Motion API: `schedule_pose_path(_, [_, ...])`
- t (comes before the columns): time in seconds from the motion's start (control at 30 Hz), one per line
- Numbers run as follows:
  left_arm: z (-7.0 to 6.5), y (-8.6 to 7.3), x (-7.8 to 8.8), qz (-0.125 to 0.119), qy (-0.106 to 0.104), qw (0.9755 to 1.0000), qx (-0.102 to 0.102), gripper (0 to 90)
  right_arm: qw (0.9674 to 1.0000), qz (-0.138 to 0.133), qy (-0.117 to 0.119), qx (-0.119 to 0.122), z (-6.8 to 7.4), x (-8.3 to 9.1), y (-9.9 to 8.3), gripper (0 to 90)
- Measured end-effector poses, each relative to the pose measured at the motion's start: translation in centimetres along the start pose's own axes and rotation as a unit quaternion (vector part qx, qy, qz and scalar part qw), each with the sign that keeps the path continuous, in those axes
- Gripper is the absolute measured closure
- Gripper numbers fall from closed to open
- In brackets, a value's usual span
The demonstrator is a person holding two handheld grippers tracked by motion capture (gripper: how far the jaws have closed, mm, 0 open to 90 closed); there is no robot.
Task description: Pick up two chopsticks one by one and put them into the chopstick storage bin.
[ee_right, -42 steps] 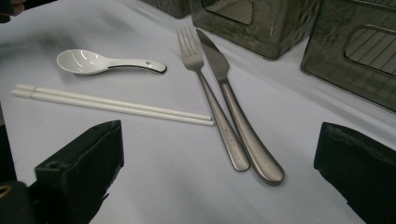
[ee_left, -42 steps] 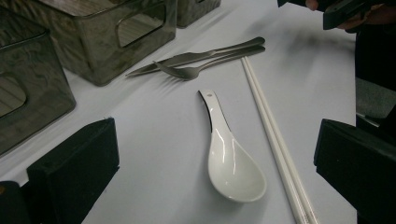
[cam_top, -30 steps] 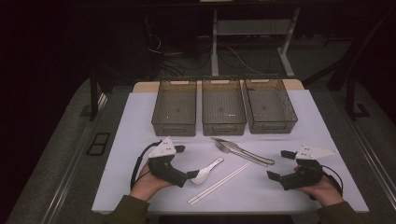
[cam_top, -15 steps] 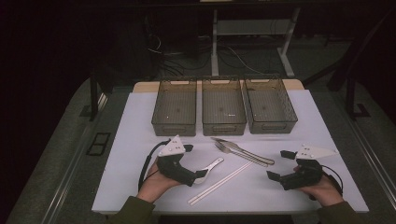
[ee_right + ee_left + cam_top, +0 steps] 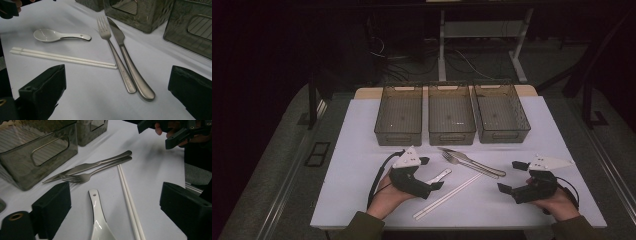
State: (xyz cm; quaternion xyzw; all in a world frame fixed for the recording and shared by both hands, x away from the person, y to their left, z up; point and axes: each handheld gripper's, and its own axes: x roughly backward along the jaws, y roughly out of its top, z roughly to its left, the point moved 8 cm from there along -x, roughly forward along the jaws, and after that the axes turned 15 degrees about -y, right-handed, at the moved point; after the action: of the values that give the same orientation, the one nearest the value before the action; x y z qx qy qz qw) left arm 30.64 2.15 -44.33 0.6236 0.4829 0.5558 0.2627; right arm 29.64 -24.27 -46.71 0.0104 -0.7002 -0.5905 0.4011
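While the left gripper point(image 5: 432, 186) straddles the white ceramic spoon point(image 5: 98, 220), its jaws have just been closing a little, yet they stand wide with the spoon's handle lying between them and neither pad touching it. The spoon rests flat on the white table point(image 5: 362, 150), bowl toward the person, just beside the pair of white chopsticks point(image 5: 128, 197), with the fork point(image 5: 85, 176) and knife point(image 5: 95, 165) a little farther out, in front of three smoky plastic bins point(image 5: 451, 112). The step in hand looks like a pick-up of the spoon, probably for one of the bins. To do it well, the jaws should come down squarely over the narrow handle, low enough that the pads meet its sides rather than skid over the glazed top. The outer jaw should be kept clear of the chopsticks, which lie close enough to be nudged or pinched along. A slow, even squeeze would suit the slick ceramic. The right gripper point(image 5: 513, 176) rests near the table's edge, its jaws spread and empty, well apart from the cutlery.
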Motion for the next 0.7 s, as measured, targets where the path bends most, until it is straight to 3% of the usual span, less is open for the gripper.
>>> schedule_pose_path(0.2, [-0.1, 0.2, -1.0, 0.005, -0.005, 1.0000, 0.000, 17.8, 1.0000, -0.001, -0.001, 0.001, 0.0, 0.0, 0.0, 1.6])
schedule_pose_path(0.43, [-0.4, 0.3, -2.6, 0.011, -0.017, 0.9998, 0.005, 34.0, 1.0000, -0.001, -0.001, 0.001, 0.0, 0.0, 0.0, 1.6])
schedule_pose_path(0.7, [-0.8, -0.4, -4.0, 0.042, -0.023, 0.9988, 0.003, 47.9, 1.0000, -0.002, -0.002, 0.001, 0.0, 0.0, 0.0, 1.6])
